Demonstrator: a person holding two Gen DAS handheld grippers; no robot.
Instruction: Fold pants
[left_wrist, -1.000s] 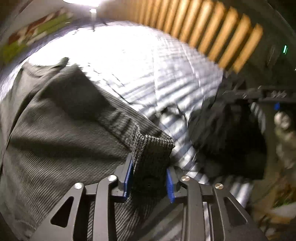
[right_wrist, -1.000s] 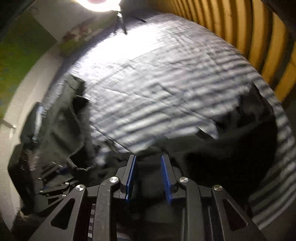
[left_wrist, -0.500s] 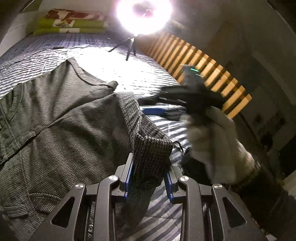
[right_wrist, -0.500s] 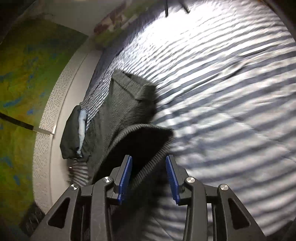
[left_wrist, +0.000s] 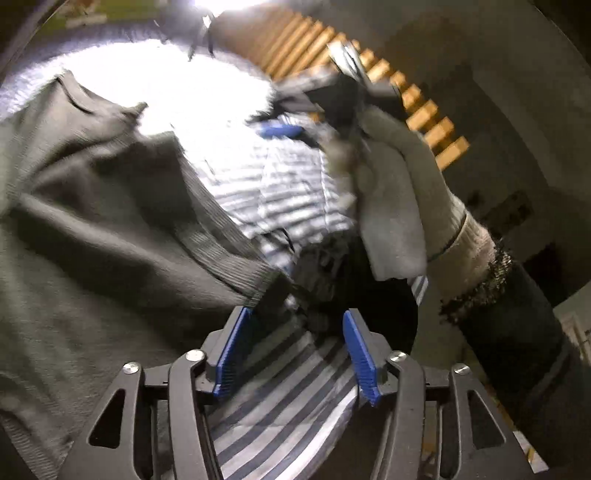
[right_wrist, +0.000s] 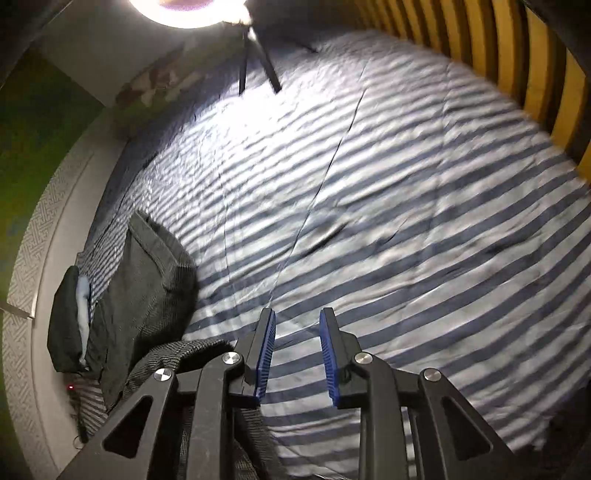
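Grey woven pants (left_wrist: 92, 221) lie folded on the striped bed, filling the left of the left wrist view. Their ribbed hem corner (left_wrist: 258, 280) rests just ahead of my left gripper (left_wrist: 295, 332), which stands open with only bedsheet between its blue pads. In the right wrist view the same pants (right_wrist: 147, 280) lie at the far left, well apart from my right gripper (right_wrist: 295, 332), which is open above bare striped sheet. The right gripper (left_wrist: 280, 131) also shows in the left wrist view, held by a white-gloved hand (left_wrist: 399, 206).
The striped bedsheet (right_wrist: 406, 221) spreads wide to the right. A wooden slatted headboard (right_wrist: 535, 81) bounds the far side. A ring light on a tripod (right_wrist: 255, 62) stands at the back. A dark bundle (right_wrist: 66, 317) lies by the wall, left of the pants.
Both grippers have let go of the pants and opened. The hem corner dropped onto the bed ahead of the left gripper, and the right gripper swung away over bare sheet.
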